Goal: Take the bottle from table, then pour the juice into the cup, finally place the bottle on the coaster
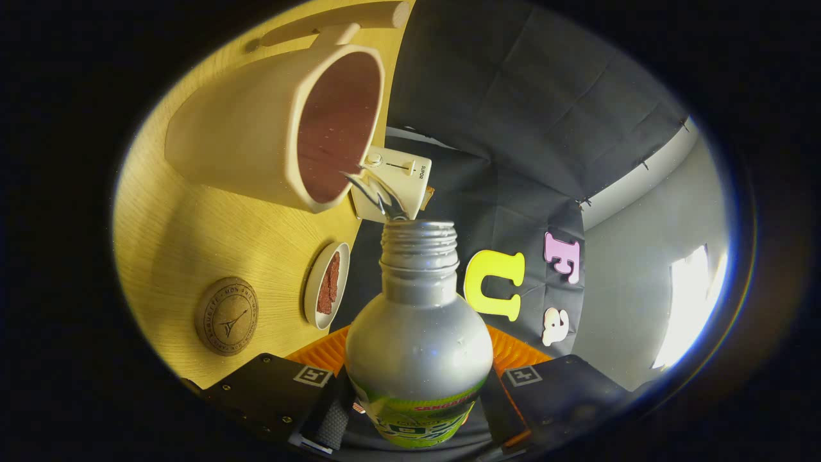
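Observation:
My gripper (417,391) is shut on the silver bottle (420,333), both fingers pressing its sides near the green label. The view is rolled over, so the bottle is tipped toward the cup (269,128). The bottle's open threaded neck (418,247) points at the cream cup's rim, and a thin clear stream (375,189) runs from the mouth into the cup's reddish inside. The round cork coaster (226,316) lies on the wooden table (192,237), beside the bottle and well short of the cup.
A small white dish (326,285) with something reddish in it sits on the table between the coaster and the bottle. A white appliance (394,179) stands past the cup's rim. A wooden stick (333,19) lies beyond the cup.

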